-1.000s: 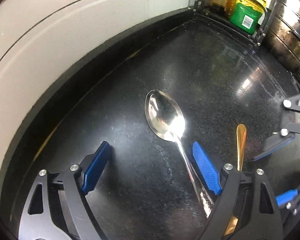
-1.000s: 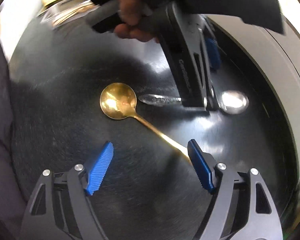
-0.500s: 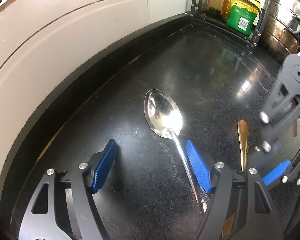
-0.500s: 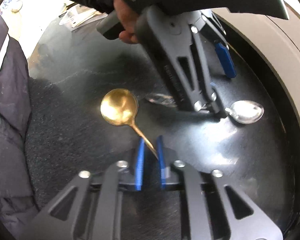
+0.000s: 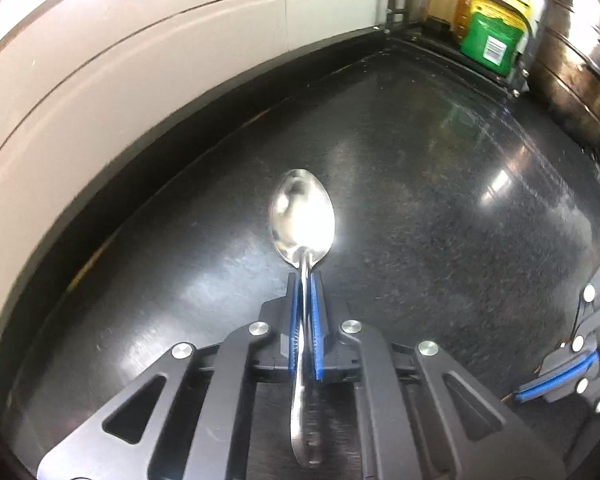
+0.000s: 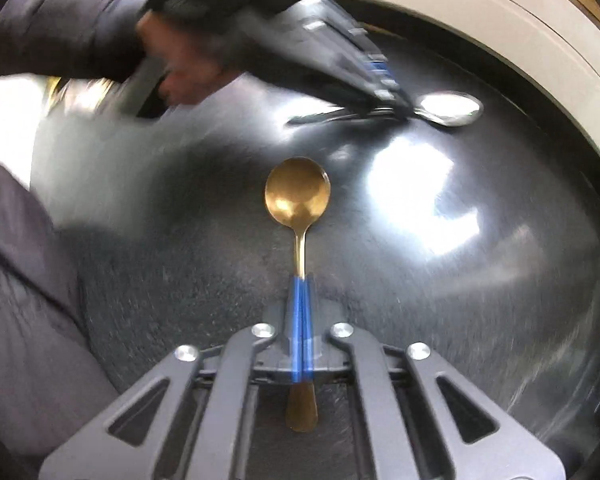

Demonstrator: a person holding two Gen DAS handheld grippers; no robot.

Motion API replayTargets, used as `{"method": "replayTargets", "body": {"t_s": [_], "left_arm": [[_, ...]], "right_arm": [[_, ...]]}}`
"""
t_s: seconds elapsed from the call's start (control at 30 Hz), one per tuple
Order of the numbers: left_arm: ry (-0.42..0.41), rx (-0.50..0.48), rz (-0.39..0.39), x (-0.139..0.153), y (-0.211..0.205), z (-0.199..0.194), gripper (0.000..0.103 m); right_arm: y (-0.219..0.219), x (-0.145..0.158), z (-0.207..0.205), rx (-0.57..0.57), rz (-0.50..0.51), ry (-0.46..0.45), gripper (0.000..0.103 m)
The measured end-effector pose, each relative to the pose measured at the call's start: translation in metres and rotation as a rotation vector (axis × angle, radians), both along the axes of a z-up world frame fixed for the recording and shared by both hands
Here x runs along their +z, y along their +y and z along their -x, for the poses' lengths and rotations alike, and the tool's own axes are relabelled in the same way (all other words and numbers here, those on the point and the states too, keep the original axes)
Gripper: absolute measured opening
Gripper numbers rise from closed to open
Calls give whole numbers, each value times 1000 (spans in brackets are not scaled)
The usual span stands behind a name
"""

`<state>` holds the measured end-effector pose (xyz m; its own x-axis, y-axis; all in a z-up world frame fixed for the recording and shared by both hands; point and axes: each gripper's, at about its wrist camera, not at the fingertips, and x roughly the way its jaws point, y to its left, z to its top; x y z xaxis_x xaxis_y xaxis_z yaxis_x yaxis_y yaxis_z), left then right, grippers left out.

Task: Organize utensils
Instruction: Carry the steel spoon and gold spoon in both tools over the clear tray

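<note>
A large silver spoon (image 5: 302, 222) points away from me over the black counter (image 5: 440, 208). My left gripper (image 5: 305, 280) is shut on its handle just below the bowl; the handle end sticks out behind the blue pads. In the right wrist view a round-bowled gold spoon (image 6: 298, 196) is clamped by the handle in my right gripper (image 6: 300, 280), which is shut. The silver spoon (image 6: 450, 108) and the left gripper (image 6: 380, 80) show blurred at the top of that view. The right gripper (image 5: 556, 376) appears at the right edge of the left wrist view.
A white tiled wall (image 5: 100, 72) runs along the counter's far edge. A black wire rack with a green-labelled bottle (image 5: 492, 36) and a steel pot (image 5: 580, 72) stand at the far right corner. A person's hand (image 6: 180, 76) and dark sleeve fill the upper left.
Both grippers closed: the left on the silver spoon's handle, the right on the gold spoon's handle. Each spoon now lines up straight between its pads, and the right gripper rolled.
</note>
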<state>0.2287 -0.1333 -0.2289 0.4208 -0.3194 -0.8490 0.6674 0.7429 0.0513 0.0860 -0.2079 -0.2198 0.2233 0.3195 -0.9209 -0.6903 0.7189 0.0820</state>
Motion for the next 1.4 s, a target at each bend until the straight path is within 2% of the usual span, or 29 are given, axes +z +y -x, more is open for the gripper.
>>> {"method": "replayTargets", "body": {"t_s": [0.1, 0.17, 0.2, 0.3, 0.33, 0.37, 0.4, 0.43, 0.5, 0.57, 0.6, 0.63, 0.77, 0.8, 0.83, 0.87, 0.9, 0.93, 1.17, 1.2, 1.4], "left_arm": [[-16, 45, -13, 6, -1, 8, 5], [-32, 79, -10, 17, 4, 15, 5], [-41, 96, -8, 23, 6, 18, 5], [-26, 136, 9, 33, 21, 24, 5], [-33, 143, 7, 34, 26, 29, 5], [-32, 150, 5, 33, 29, 32, 5], [-26, 160, 3, 31, 33, 34, 5], [-24, 169, -1, 29, 35, 36, 5], [-32, 195, -6, 27, 40, 41, 5], [-31, 221, -9, 27, 46, 47, 5], [-30, 228, -13, 27, 48, 50, 5], [-35, 240, -17, 27, 52, 55, 5], [-26, 285, -26, 22, 66, 72, 5], [-22, 298, -26, 20, 69, 76, 5], [-19, 313, -28, 19, 70, 79, 5], [-16, 332, -30, 18, 74, 86, 5], [-14, 345, -31, 17, 76, 90, 5], [-6, 358, -30, 15, 79, 95, 5], [30, 440, -35, 5, 92, 123, 5], [28, 450, -32, 8, 93, 125, 5], [-9, 484, -11, 33, 98, 137, 5]], "right_arm": [[-9, 14, -6, -143, -62, -4, 0], [-13, 15, -7, -159, -68, 12, 0], [-12, 19, -5, -160, -71, -23, 0], [-7, 21, -10, -180, -80, -33, 1], [-7, 19, -12, -185, -63, -42, 8], [-4, 16, -13, -183, -40, -47, 19], [-3, 15, -12, -180, -30, -60, 59], [-3, 14, -9, -180, -39, -83, 77], [-3, 11, -6, -175, -43, -65, 76], [-2, 6, -4, -168, -14, -89, 71], [-1, 0, -2, -158, 7, -91, 65], [8, -7, 4, -151, 18, -91, 55], [8, -11, 10, -173, 26, -132, 45], [9, -11, 12, -162, 26, -140, 40], [12, -11, 13, -150, 29, -147, 28], [15, -11, 16, -134, 32, -150, 23], [20, -12, 20, -114, 41, -155, 12], [26, -12, 23, -96, 59, -160, 6], [20, -5, 9, -178, 2, -81, 3], [17, 1, 9, -197, -11, -85, 0], [14, 15, 9, -232, -59, -80, 1]]}}
